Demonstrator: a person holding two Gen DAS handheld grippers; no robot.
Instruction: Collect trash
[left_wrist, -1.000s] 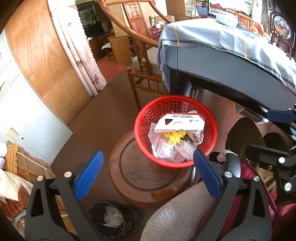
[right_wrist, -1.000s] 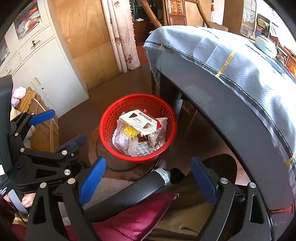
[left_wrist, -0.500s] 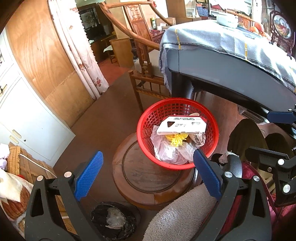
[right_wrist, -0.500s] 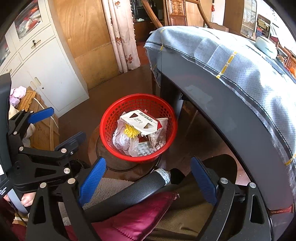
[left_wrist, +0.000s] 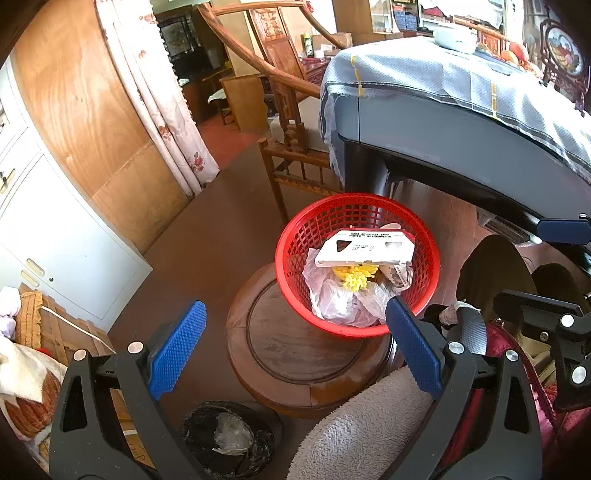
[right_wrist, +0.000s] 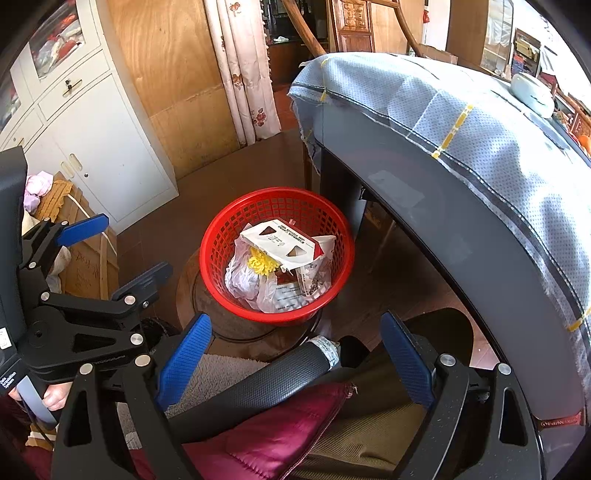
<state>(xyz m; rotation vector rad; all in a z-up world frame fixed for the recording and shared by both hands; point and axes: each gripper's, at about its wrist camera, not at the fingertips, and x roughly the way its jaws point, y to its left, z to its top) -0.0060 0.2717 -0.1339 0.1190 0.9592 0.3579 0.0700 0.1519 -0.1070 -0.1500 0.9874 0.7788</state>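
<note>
My left wrist camera looks down and forward between my left tongs (left_wrist: 295, 347), from above the floor, fairly near the red basket (left_wrist: 295, 236). My right wrist camera faces the same basket (right_wrist: 221, 236) from further right, beside the covered tabletop (right_wrist: 480, 122); both views share them.

Low round wooden stool (left_wrist: 295, 354) sits on the brown floor (left_wrist: 207, 251), with the red basket (left_wrist: 295, 236) parked on its far edge.

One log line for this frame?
left gripper: open, empty | right gripper: open, empty | red basket: on wooden stool, holds trash
</note>
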